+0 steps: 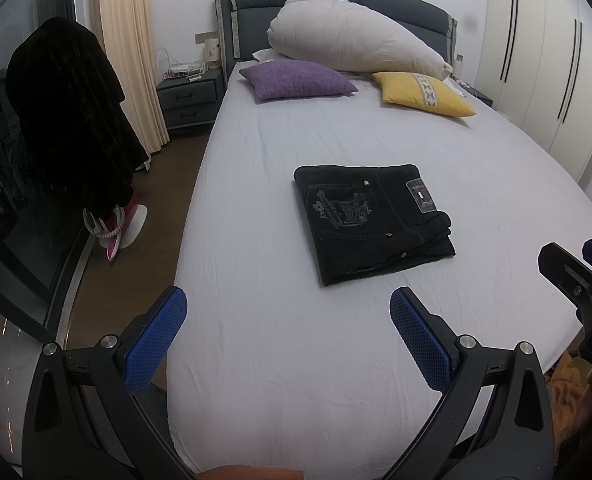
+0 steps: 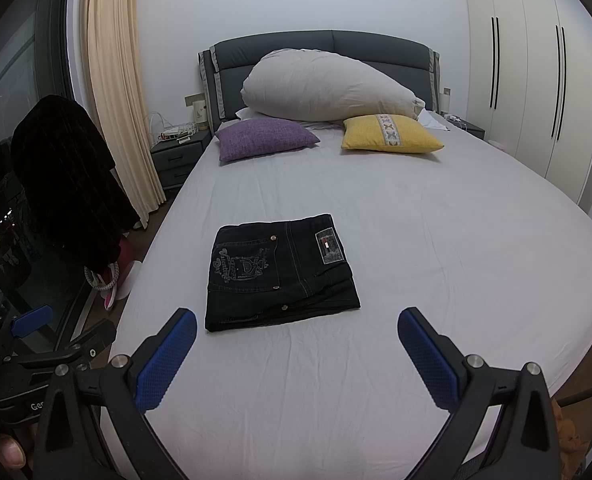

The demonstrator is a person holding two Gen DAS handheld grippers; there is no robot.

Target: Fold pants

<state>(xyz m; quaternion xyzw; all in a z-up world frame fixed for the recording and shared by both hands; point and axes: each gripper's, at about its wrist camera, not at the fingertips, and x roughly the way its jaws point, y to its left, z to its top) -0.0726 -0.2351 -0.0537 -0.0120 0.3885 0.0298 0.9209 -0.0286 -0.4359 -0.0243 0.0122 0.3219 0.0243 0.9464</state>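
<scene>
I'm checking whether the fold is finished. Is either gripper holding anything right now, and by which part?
Nothing is held. The left gripper and right gripper are both open and clear of the folded black denim pants lying on the white-sheeted bed.

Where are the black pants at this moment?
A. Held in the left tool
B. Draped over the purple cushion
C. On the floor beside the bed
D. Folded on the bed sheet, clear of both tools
D: the pants lie as a compact folded stack on the bed sheet, with the left tool and the right tool both open and short of them.
</scene>
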